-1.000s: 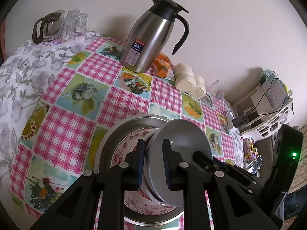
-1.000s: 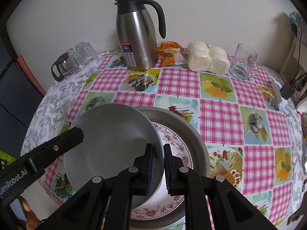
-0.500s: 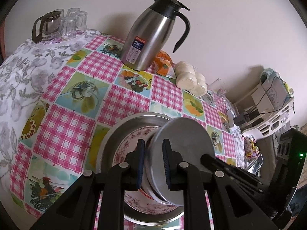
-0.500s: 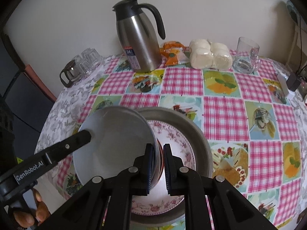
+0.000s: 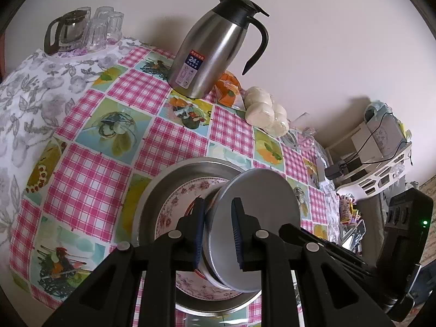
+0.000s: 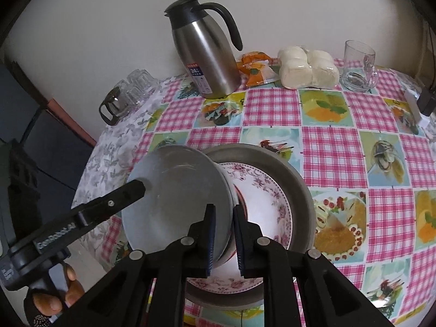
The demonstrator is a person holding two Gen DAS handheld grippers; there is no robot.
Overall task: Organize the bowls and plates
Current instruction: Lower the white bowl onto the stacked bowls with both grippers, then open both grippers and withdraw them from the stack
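Note:
A grey metal plate (image 5: 261, 218) (image 6: 179, 199) is held up between both grippers, with a smaller red-edged dish stacked against its underside. My left gripper (image 5: 217, 234) is shut on one rim and my right gripper (image 6: 224, 238) is shut on the opposite rim. The stack hangs just above a floral plate (image 5: 179, 207) (image 6: 269, 204) that lies inside a wide steel basin (image 5: 160, 188) (image 6: 299, 185) on the checked tablecloth. The left gripper shows in the right wrist view (image 6: 136, 188).
A steel thermos jug (image 5: 212, 51) (image 6: 207, 54), an orange snack bag (image 6: 253, 68) and wrapped white buns (image 6: 308, 68) stand at the back by the wall. A glass mug (image 6: 359, 65) is at the back right. A glass pot and tumblers (image 5: 81, 30) are at the back left.
The held plate stack has tilted and lifted a little above the floral plate, and both grippers have drawn back with it. Grip is unchanged.

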